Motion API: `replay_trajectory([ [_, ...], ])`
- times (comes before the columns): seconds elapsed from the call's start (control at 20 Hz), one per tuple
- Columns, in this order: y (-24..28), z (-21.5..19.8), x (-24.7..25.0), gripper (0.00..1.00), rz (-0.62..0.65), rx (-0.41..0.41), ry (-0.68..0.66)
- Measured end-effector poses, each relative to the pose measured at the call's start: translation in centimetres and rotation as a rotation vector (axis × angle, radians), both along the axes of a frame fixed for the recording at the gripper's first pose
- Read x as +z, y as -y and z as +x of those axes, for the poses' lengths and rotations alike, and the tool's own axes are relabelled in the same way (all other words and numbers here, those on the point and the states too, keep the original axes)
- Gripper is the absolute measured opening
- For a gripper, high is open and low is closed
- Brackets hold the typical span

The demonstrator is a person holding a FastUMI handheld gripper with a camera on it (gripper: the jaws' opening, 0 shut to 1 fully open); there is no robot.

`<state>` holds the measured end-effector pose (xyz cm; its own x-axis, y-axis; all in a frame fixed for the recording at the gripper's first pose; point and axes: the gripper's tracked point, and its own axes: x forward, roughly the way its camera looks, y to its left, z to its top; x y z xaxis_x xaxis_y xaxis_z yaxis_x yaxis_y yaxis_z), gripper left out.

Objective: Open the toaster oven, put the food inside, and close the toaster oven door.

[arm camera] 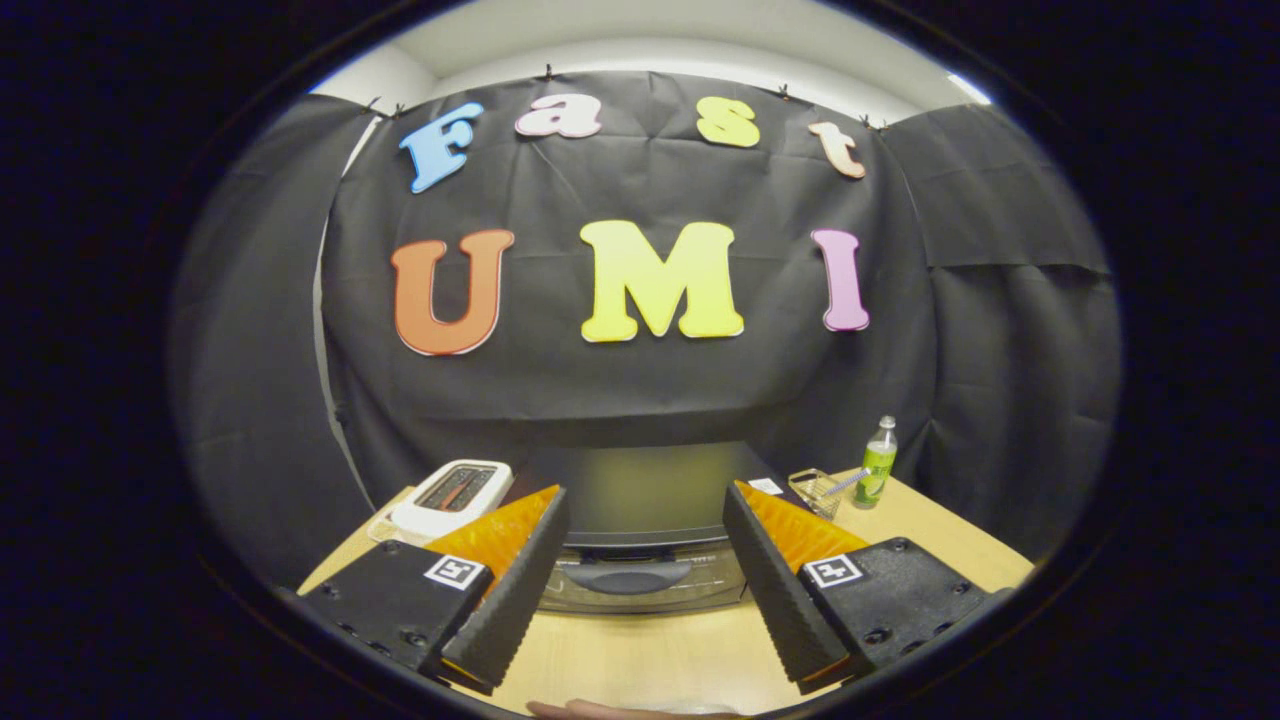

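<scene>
A dark toaster oven [645,500] stands on the wooden table [930,530] just ahead of my fingers, seen from above and in front. Its glass door [640,590] with a dark handle [628,575] looks closed. My gripper [645,540] hovers above the table in front of the oven, open, with nothing between its fingers. The door handle lies in the gap between the two fingers [515,590], a little beyond them. A pale rounded thing [600,710] shows at the table's near edge; I cannot tell what it is.
A white pop-up toaster [452,495] sits left of the oven on a clear tray. To the right of the oven are a small clear container [815,490] with a utensil in it and a green bottle [877,463]. Black cloth walls close in behind.
</scene>
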<state>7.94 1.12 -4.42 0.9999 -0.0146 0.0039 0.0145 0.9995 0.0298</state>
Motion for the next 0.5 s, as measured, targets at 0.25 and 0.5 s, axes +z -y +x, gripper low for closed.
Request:
replay_trajectory([
  [0.25, 1.7, 4.8, -3.6, 1.0, -0.003, -0.044, -0.056],
  [0.5, 0.7, 7.3, -7.9, 1.0, 0.045, -0.032, -0.166],
])
